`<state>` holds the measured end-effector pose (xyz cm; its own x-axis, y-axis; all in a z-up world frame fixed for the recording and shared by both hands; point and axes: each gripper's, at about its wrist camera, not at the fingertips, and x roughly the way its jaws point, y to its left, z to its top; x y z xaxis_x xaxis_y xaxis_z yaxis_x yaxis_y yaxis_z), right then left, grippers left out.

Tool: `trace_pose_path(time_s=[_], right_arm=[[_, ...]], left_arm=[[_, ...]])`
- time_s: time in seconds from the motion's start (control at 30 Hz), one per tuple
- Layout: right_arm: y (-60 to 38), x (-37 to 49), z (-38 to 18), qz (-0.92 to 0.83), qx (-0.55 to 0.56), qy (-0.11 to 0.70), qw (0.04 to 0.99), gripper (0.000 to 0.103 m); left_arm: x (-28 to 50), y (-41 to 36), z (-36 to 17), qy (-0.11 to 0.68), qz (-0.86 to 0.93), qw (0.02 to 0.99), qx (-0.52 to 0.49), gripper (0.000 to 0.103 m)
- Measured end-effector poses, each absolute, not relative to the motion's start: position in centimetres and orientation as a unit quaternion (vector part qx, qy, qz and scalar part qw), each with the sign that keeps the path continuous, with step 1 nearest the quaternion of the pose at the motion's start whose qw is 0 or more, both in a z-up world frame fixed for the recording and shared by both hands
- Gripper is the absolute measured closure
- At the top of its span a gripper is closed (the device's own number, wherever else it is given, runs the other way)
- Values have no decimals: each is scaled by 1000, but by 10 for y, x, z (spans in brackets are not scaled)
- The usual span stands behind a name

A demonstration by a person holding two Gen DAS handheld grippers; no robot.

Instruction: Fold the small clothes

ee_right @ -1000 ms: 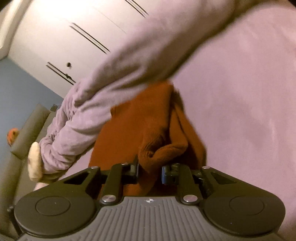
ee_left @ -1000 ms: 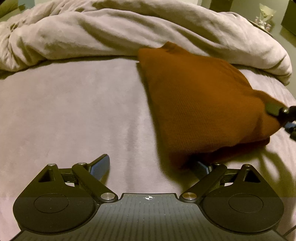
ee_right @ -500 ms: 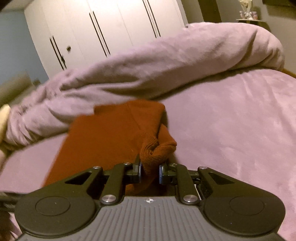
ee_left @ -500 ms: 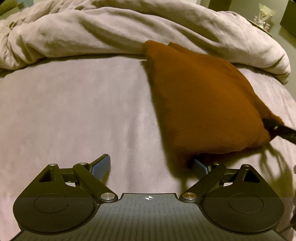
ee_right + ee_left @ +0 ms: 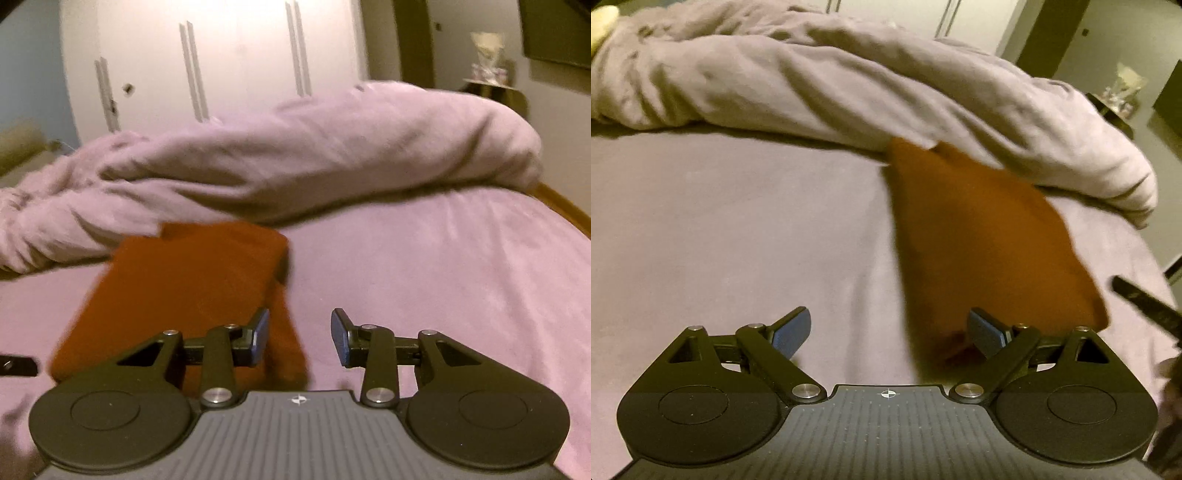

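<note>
Rust-brown knit garment [image 5: 184, 280], folded into a flat rectangular stack, lies on the bedsheet [image 5: 424, 266]. Its far edge lies against the bunched duvet [image 5: 295, 158], one corner tucked beneath.

Likely bedroom: bed [image 5: 424, 258], duvet [image 5: 314, 158], wardrobe [image 5: 229, 55]

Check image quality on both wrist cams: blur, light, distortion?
Left wrist view: dim warm light, the brown garment smeared by motion blur, the bed bowed by the fisheye. Right wrist view: the wardrobe glares white, the blanket looks soft, the garment's edges are smeared.
</note>
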<state>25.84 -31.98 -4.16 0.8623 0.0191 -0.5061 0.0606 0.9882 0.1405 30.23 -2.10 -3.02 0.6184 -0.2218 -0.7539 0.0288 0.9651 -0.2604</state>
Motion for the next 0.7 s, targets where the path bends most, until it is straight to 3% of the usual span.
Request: trace_pose_path(time_s=[0.47, 0.7], right_arm=[[-260, 378, -34, 52, -8, 289, 956, 73], [-241, 431, -60, 30, -78, 310, 947, 73]], left_arm=[[414, -77, -52, 422, -50, 900, -95, 5], [452, -79, -81, 441, -25, 889, -119, 0]])
